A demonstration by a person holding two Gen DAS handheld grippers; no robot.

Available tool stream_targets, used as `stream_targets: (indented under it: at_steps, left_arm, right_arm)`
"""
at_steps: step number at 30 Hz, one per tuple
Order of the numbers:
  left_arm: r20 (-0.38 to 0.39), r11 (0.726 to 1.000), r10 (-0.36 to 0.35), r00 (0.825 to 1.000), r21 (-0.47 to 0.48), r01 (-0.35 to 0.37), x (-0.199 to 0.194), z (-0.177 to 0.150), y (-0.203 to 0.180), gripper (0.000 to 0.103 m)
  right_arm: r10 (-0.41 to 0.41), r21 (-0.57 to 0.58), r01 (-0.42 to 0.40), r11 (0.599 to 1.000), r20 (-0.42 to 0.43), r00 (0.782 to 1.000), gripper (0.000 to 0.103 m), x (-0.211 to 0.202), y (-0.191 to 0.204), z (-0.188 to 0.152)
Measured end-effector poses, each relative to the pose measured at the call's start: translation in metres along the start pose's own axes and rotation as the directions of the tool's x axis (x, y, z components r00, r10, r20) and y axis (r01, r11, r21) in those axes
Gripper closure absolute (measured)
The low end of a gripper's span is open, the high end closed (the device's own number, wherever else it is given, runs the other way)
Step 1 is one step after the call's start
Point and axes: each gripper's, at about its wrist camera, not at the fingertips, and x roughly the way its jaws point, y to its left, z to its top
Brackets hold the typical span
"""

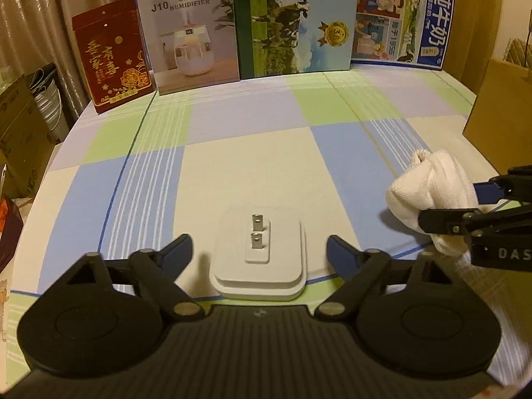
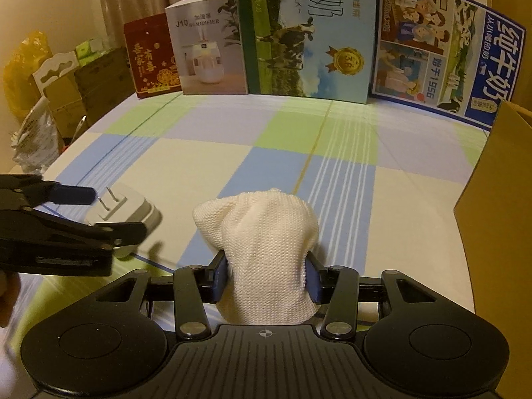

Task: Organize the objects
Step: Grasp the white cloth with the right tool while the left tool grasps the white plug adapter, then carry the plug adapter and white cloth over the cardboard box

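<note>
Rolled white sock [image 2: 266, 249], soft and light, sits pinched mid-body in the right gripper [image 2: 266, 277] above the checked cloth [image 2: 206, 166]; rigid charger [image 1: 259, 252], prongs up, lies between the left gripper [image 1: 259, 249]'s unclosed jaws: grasp its flat sides.

Beige curtains [image 1: 50, 16] behind checked tbl cloth [image 1: 232, 153].

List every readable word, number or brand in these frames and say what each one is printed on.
"J10 HUMIDIFIER": white humidifier box.
"PURE MILK": green milk carton box.
"1956": blue milk box; reads "1955" in the left wrist view, so the last digit is unsure.
"DAS", cut off: right gripper body.
Chinese characters on the red box and both milk boxes; the small print is too blurred.
</note>
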Motion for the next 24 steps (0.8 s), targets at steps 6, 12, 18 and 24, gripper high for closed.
stream_targets:
  at_steps: [6, 12, 18, 24]
  left_arm:
    - [-0.031, 1.0, 0.004, 1.0, -0.004, -0.004, 0.012, -0.003, 0.002, 0.039]
    - [-0.048, 0.999, -0.007, 0.999, -0.048, 0.004, 0.008, -0.003, 0.004, 0.043]
    - [-0.049, 0.996, -0.019, 0.999, -0.088, 0.015, -0.016, 0.001, -0.003, 0.043]
    - [-0.028, 0.994, -0.022, 0.999, -0.109, 0.019, -0.058, -0.003, -0.021, 0.043]
  right_arm:
    - [0.008, -0.001, -0.008, 1.0, -0.004, 1.0, 0.059, 0.001, 0.002, 0.0]
    - [0.017, 0.007, -0.017, 1.0, -0.001, 1.0, 0.059, -0.005, 0.002, 0.001]
    - [0.004, 0.027, -0.004, 1.0, 0.005, 1.0, 0.059, -0.028, 0.0, -0.001]
    - [-0.023, 0.069, 0.022, 0.997, 0.01, 1.0, 0.059, -0.076, -0.007, -0.017]
